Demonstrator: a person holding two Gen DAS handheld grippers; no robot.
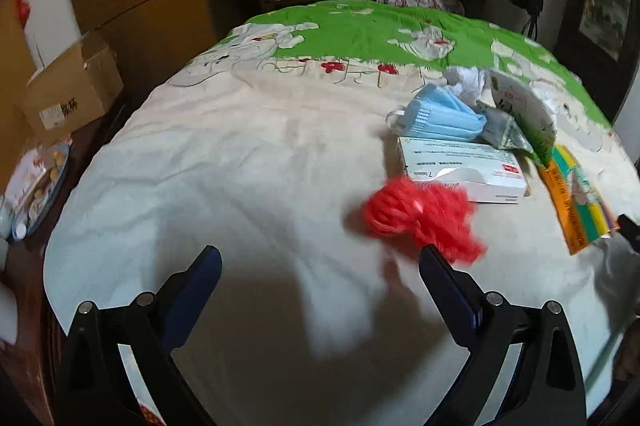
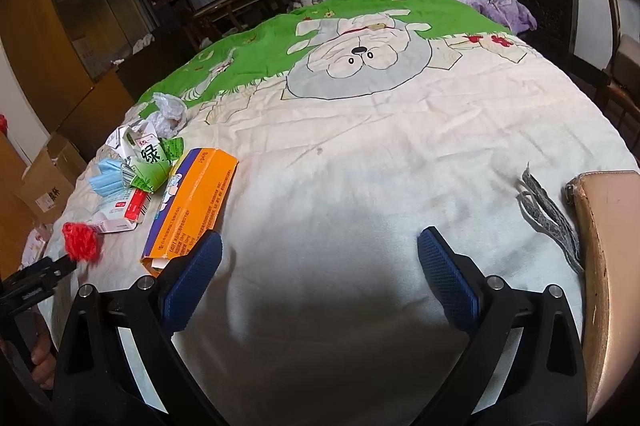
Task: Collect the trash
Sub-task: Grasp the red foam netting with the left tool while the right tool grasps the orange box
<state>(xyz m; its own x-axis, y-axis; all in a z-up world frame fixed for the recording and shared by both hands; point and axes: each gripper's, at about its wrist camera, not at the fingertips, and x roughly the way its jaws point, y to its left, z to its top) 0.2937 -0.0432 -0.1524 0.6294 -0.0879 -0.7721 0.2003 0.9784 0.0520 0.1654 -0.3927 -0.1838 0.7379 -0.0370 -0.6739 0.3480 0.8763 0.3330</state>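
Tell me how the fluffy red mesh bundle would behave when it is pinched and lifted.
The fluffy red mesh bundle looks loose and frizzy, so it probably squashes flat between the pads. It likely weighs little, and stray loops may snag or trail.

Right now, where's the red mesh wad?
On the bedsheet, the red mesh wad lies just ahead of the left gripper, beside the white medicine box.

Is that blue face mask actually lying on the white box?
Touching. In the left wrist view the blue face mask overlaps the far edge of the white box with no gap; the right wrist view also shows them pressed together.
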